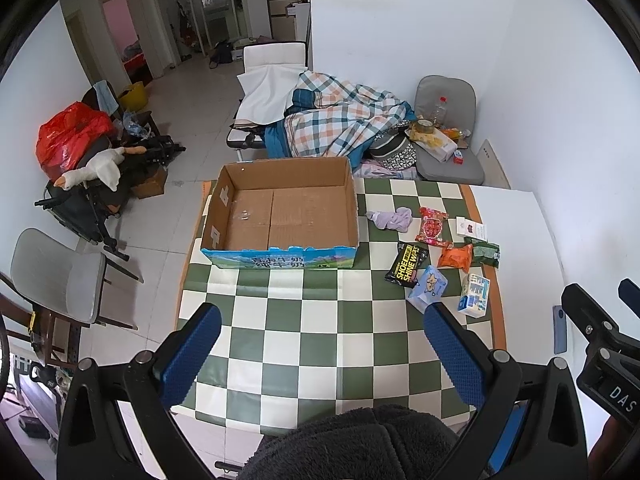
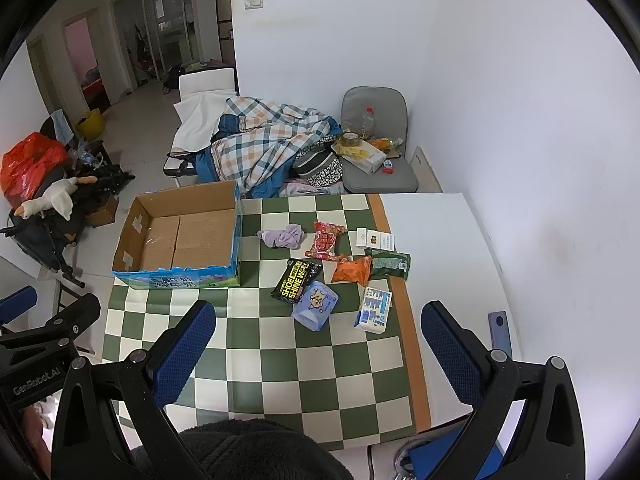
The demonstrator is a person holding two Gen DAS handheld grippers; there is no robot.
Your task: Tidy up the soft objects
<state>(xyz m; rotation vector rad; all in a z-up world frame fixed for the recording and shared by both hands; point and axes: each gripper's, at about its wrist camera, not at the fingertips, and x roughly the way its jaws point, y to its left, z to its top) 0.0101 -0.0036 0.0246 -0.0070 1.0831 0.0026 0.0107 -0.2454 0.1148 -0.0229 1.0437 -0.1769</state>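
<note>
An empty cardboard box [image 1: 280, 216] [image 2: 180, 236] sits at the far left of the green-and-white checked table [image 1: 320, 344] [image 2: 300, 360]. To its right lie a purple cloth [image 1: 390, 218] [image 2: 282, 236], a red packet [image 1: 432, 227] [image 2: 326, 241], a black shoe-wipes pack [image 1: 406, 265] [image 2: 296, 280], an orange packet [image 1: 456, 257] [image 2: 352, 271], a green packet [image 1: 486, 251] [image 2: 390, 263], a light-blue tissue pack [image 1: 427, 288] [image 2: 315, 305] and a white-blue pack [image 1: 474, 295] [image 2: 374, 309]. My left gripper [image 1: 320, 344] and right gripper [image 2: 316, 340] are both open and empty, held above the table's near part.
A white card box [image 1: 472, 230] [image 2: 376, 239] lies by the packets and a phone [image 1: 559, 328] [image 2: 500, 332] on the white strip at right. Behind the table are a bed with a checked blanket [image 1: 340, 120] and a grey chair [image 1: 448, 140]. Another chair [image 1: 60, 280] stands left.
</note>
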